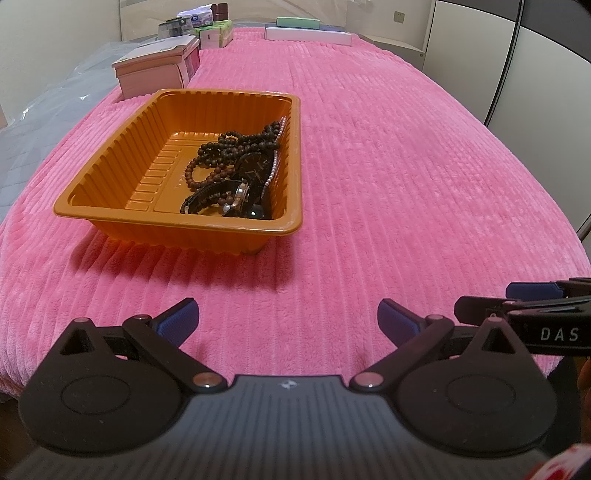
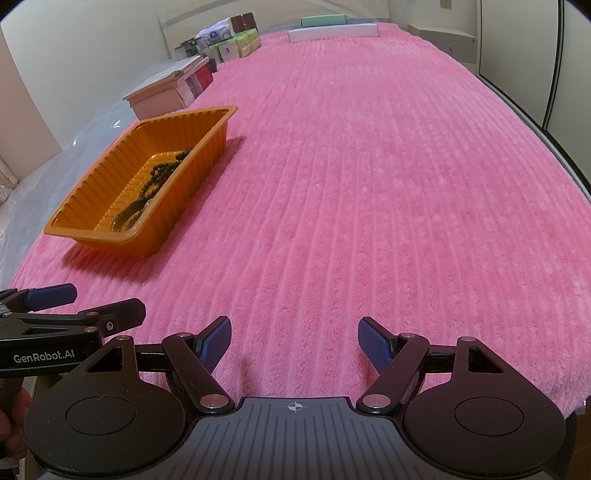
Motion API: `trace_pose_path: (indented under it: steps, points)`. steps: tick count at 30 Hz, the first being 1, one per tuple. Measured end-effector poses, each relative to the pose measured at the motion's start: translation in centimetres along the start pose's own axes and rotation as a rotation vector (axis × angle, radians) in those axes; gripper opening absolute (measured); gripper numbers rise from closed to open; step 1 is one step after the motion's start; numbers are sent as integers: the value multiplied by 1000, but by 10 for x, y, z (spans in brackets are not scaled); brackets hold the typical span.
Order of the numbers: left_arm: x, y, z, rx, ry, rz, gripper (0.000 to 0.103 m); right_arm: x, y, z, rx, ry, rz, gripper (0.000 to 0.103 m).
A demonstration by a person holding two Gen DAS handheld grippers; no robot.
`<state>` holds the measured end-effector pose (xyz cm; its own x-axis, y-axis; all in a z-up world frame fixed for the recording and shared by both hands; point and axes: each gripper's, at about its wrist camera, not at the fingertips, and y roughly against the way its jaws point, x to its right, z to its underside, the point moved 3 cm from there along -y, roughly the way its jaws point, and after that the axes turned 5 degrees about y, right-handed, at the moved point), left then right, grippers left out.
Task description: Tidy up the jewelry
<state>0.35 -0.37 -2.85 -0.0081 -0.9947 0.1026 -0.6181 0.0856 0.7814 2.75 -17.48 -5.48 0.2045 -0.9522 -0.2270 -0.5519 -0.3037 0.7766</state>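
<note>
Both tongs, left tongs [image 1: 286, 319] and right tongs [image 2: 294, 341], are hanging wide and empty over the pink ribbed bedspread [image 1: 406, 192], apparently finishing, since jewelry is lying in the orange ribbed plastic tray [image 1: 110, 218] at eleven o'clock, so withdrawing seems next.

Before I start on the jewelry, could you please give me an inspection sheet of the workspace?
Surface: pink ribbed blanket, bare around the tray.
Job's things: orange tray holding dark bead strands, a pale bead strand and watches, tangled along one side.
Clutter: stacked boxes and tissue packs at the far edge.
Grippers: left tongs and right tongs open, empty, short of the tray.
Cables: nothing seen.
Surroundings: pale cabinet doors, plastic sheet.
</note>
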Motion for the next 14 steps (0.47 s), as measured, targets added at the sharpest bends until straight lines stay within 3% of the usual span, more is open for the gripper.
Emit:
trace_pose_path:
  steps: [14]
  points:
    - [-2,-1,2,6,5,-1,103,-2,0,3,2,2,0,75]
